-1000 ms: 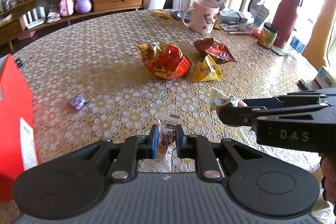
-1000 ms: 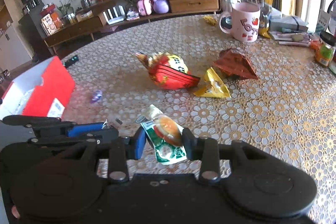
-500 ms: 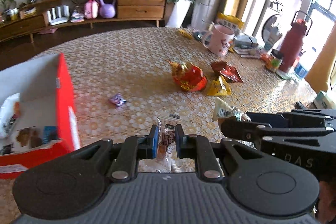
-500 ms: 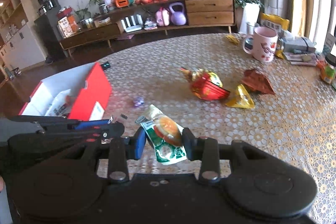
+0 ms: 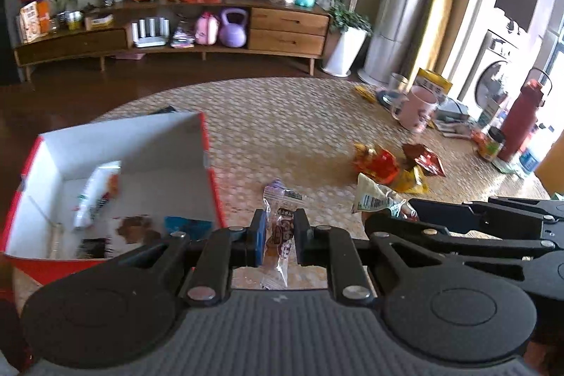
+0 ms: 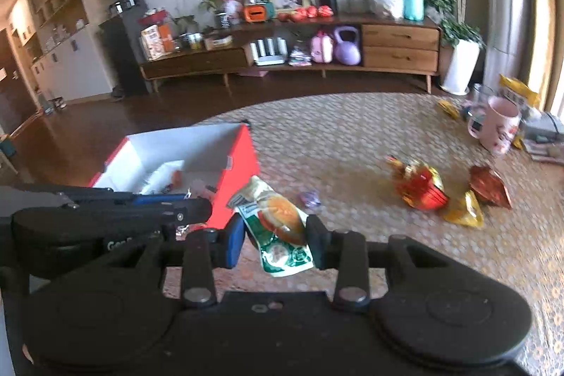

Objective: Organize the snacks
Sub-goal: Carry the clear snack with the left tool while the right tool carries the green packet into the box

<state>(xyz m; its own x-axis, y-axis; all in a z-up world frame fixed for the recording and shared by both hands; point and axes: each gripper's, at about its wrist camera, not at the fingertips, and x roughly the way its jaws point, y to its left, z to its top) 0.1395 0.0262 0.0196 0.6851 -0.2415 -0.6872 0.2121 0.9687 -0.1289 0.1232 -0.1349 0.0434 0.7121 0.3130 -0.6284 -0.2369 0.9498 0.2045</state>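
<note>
Both claws were loaded. Your left claw [image 5: 278,236] was closed to a narrow gap on a small clear-wrapped brown snack stick [image 5: 280,235], which stood roughly upright between the pads with its crimped top above them and its tail hanging below. Your right claw [image 6: 276,240] was closed on a green-and-white plastic snack packet with an orange picture [image 6: 278,228]; the packet sat tilted, its upper end leaning left, its lower end hanging under the pads.

Both held items were off the round lace-patterned worktop [image 5: 299,129]. In the left wrist view the right claw [image 5: 398,210] showed from the side at right, the packet's pale end [image 5: 373,198] protruding from it. In the right wrist view the left claw [image 6: 190,198] lay at left, just in front of the box.

The open red cardboard box with white interior [image 5: 208,143] sat on the worktop left of both claws. Inside it lay a white snack packet [image 5: 93,196] leaning on the back wall and several darker wrappers on the floor; their print was too blurred to read.

Loose on the worktop, well apart from the box: a small purple-wrapped sweet [image 6: 310,199] near the right claw, and further right a cluster of a crumpled red-and-gold foil bag [image 6: 421,187], a small yellow triangular packet [image 6: 461,212] and a dark red-brown foil packet [image 6: 490,185], touching or nearly so. A pink mug [image 6: 495,125] stood at the far right edge.
</note>
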